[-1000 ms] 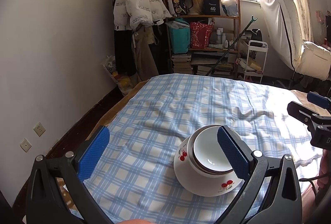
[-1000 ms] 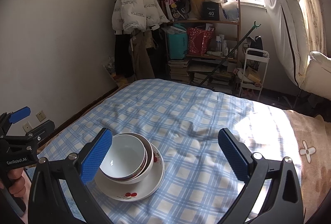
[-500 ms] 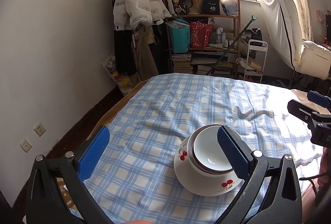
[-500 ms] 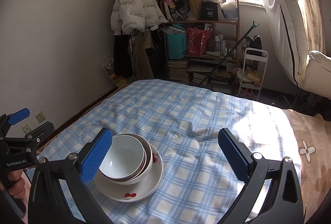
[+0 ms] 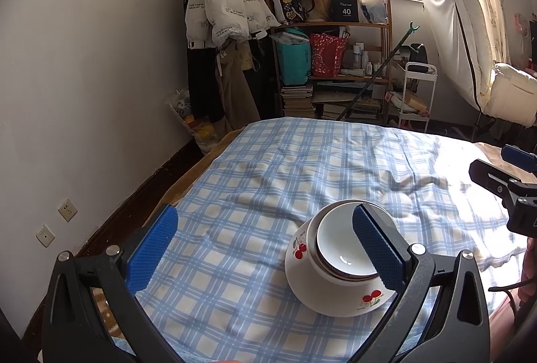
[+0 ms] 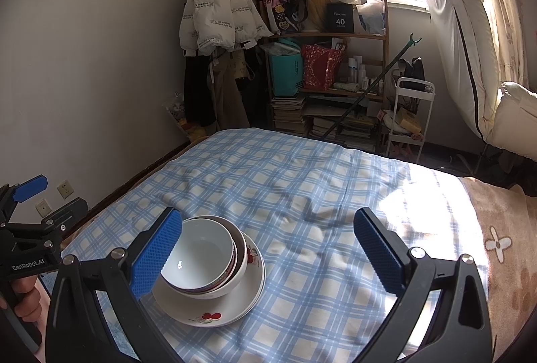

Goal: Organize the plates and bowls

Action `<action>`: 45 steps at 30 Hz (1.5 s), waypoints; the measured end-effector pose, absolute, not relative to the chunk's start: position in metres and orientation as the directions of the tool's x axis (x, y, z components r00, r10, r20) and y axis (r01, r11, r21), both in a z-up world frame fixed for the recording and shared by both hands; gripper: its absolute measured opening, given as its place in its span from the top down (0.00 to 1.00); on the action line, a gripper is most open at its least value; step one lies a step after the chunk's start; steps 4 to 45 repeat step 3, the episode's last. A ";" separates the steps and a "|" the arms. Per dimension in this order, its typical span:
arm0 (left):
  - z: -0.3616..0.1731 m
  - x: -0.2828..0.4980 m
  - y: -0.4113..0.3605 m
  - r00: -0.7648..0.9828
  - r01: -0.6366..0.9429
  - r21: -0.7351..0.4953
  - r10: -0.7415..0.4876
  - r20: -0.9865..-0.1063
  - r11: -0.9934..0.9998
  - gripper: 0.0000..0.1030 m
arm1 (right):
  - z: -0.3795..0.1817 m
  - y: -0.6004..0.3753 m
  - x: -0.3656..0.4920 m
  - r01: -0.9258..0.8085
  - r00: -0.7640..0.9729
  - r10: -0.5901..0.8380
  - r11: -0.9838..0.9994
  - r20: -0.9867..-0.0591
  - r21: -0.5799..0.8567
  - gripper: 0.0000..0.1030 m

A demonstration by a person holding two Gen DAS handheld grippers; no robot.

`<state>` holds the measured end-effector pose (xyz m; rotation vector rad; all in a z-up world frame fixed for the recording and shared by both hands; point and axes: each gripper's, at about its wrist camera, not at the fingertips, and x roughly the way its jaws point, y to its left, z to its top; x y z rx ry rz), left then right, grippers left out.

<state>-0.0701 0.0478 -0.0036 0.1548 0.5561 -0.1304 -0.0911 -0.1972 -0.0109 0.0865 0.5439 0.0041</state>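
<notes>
**Bowls nested on cherry plate near the bed's front edge**

While both tools hang above the blue-checked sheet (image 6: 302, 195), the left gripper (image 5: 265, 249) and right gripper (image 6: 268, 249) stand spread wide with nothing between their blue pads. A white bowl (image 6: 201, 259) sits inside a brown-rimmed bowl (image 6: 240, 257), both on the cherry-print plate (image 6: 235, 306), close to the sheet's near edge. Beyond the stack lies a broad wrinkled stretch of sheet, running to the far edge before the bookshelf (image 5: 335, 74).
</notes>
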 end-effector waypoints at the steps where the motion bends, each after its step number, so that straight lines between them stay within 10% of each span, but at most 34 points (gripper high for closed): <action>1: -0.004 -0.070 0.048 0.842 0.163 0.112 -0.079 -0.534 0.980 0.01 | -0.011 -0.197 -0.091 0.019 0.856 0.027 0.996 -0.516 0.084 0.00; 45: -0.004 -0.070 0.048 0.843 0.161 0.114 -0.076 -0.533 0.980 0.01 | -0.011 -0.197 -0.091 0.019 0.856 0.028 0.996 -0.516 0.084 0.00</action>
